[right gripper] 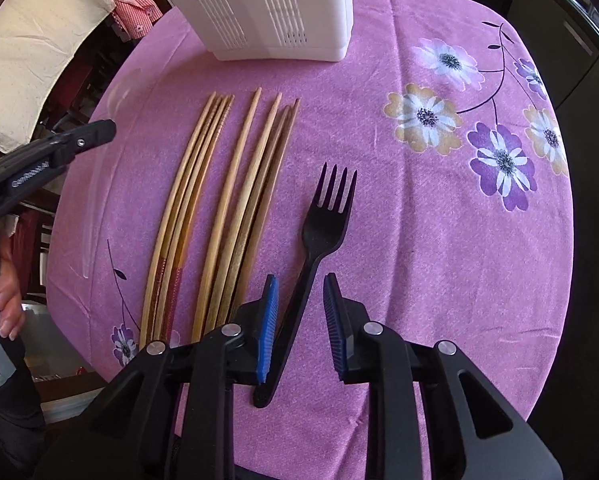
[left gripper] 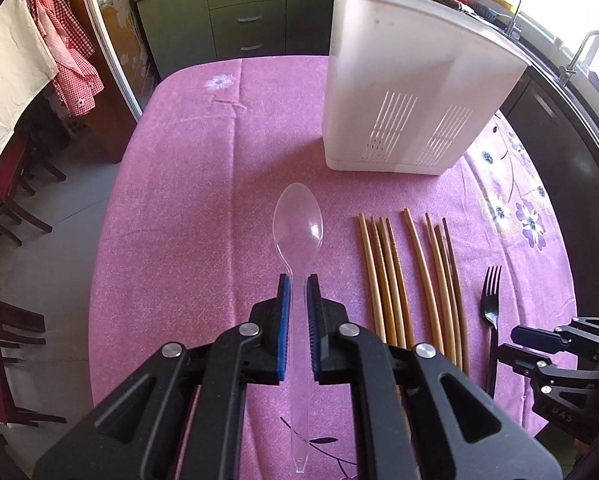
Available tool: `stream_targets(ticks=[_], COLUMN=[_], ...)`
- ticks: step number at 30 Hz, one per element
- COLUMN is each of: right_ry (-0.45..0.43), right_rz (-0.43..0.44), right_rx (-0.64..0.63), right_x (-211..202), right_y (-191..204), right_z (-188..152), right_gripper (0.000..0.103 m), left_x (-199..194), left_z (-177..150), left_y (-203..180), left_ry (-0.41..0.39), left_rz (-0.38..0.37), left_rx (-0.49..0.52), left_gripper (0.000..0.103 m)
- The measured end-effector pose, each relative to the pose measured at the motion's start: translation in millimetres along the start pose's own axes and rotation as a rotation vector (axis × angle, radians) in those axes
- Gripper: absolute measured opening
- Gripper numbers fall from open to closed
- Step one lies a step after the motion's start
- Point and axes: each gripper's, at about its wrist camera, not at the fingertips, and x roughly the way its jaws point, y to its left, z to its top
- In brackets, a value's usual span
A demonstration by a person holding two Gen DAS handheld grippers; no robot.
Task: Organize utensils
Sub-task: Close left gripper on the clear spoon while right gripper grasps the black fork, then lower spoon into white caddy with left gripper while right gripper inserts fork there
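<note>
Left claw (left gripper: pixel 298 280) clamps the clear plastic spoon (left gripper: pixel 298 236); right claw (right gripper: pixel 301 280) stands apart around the black fork (right gripper: pixel 319 232).
Carry the spoon bowl-forward over the white utensil holder (left gripper: pixel 411 80) ahead; centre the fork's handle, now against the left pad, before squeezing.

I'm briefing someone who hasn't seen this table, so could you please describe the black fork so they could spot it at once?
Start at the white slotted utensil holder standing on the pink floral tablecloth. In front of it lies a row of wooden chopsticks, and the black fork lies just right of them, its handle between the right claw's blue pads. It is the only black utensil there and the only one with tines.
</note>
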Motion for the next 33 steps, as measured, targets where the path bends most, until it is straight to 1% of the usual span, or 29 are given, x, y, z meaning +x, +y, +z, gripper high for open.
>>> stream_targets(ticks=[3, 8, 9, 10, 12, 15, 16, 19, 23, 26, 29, 33], right_ry=[0.026, 0.067, 0.062, 0.062, 0.053, 0.035, 0.030, -0.006, -0.104, -0.196, -0.274, -0.338], right_rz=[-0.061, -0.113, -0.126, -0.134, -0.146, -0.159, -0.150, -0.102, 0.011, 0.101, 0.168, 0.254], right_rx=[0.000, -0.002, -0.008, -0.016, -0.036, -0.063, -0.060, -0.042, -0.011, 0.017, 0.030, 0.047], right_x=[7, 18, 19, 21, 23, 26, 26, 26, 3, -16, -33, -45], right_y=[5, 13, 16, 18, 25, 33, 32, 27, 6, -9, -23, -41], right_z=[4, 15, 16, 18, 20, 22, 22, 9, -4, -16, -31, -51], right_gripper=[0.022, 0.021, 0.018, 0.013, 0.010, 0.010, 0.010, 0.010, 0.010, 0.010, 0.010, 0.010], left_x=[-9, -19, -21, -23, -29, -37, -40, -55, -88, -118, -142, -153], left_z=[-3, -8, -9, -10, -11, -11, -11, -7, 12, 37, 65, 103], left_y=[1, 3, 4, 5, 6, 6, 6, 4, -1, -10, -24, -42], left_ry=[-0.026, -0.063, -0.069, -0.074, -0.090, -0.114, -0.122, -0.154, -0.229, -0.328, -0.459, -0.601], left_rz=[-0.018, -0.044, -0.049, -0.054, -0.056, -0.062, -0.066, -0.090, -0.132, -0.161, -0.188, -0.212], left_rx=[0.007, 0.015, 0.015, 0.015, 0.019, 0.019, 0.018, 0.022, 0.027, 0.030, 0.044, 0.053], left_gripper=[0.008, 0.008, 0.008, 0.008, 0.009, 0.008, 0.008, 0.008, 0.008, 0.008, 0.008, 0.008])
